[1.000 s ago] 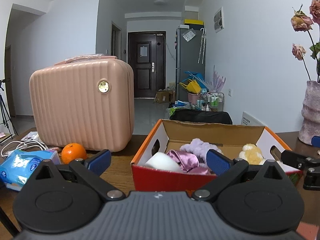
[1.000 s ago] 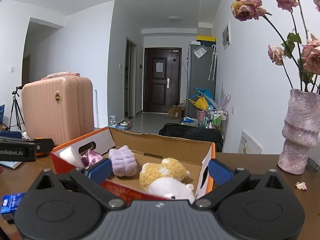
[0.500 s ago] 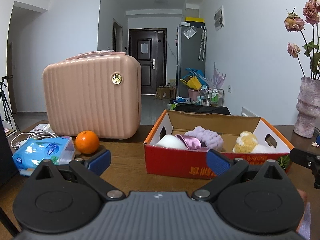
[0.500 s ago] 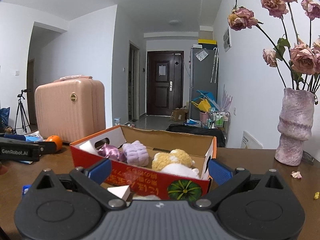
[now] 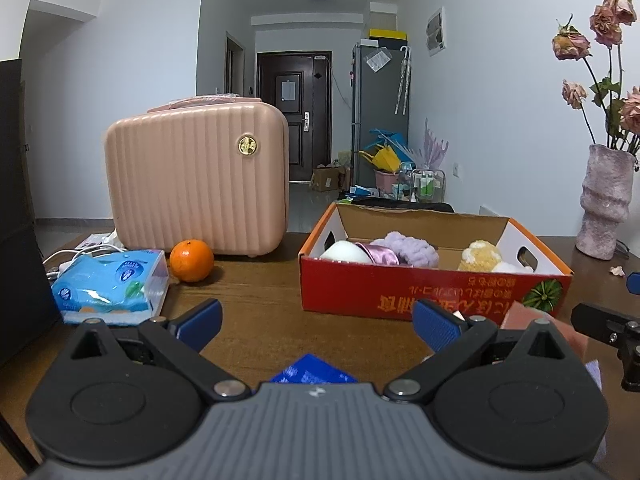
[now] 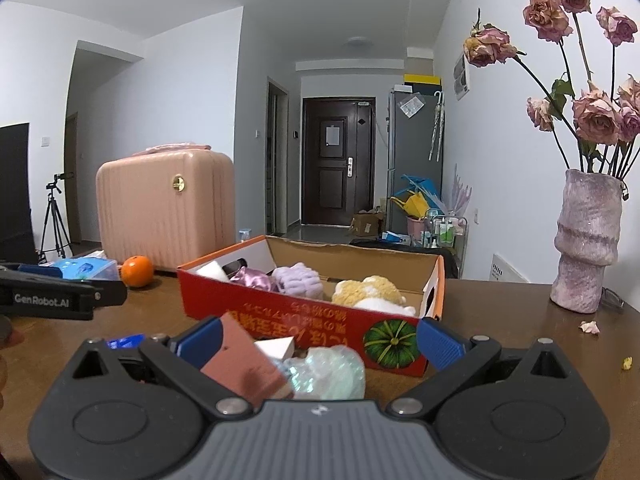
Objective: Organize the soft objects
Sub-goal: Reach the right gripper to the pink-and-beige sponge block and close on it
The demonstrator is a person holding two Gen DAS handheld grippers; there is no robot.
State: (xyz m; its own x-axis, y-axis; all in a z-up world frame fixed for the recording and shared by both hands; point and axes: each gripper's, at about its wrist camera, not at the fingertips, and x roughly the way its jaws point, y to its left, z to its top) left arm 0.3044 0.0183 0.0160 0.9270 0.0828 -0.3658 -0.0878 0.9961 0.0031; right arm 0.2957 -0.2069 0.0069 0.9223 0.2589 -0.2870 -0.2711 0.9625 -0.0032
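both grippers, left gripper and right gripper, are seen drawn back from the red box since a second ago, jaws wide and empty. soft toys are left inside the box, so placing is judged done. a bubble-wrap bundle is now exposed before the right gripper.

Both wrist cams low over table, facing shared red box, door behind.
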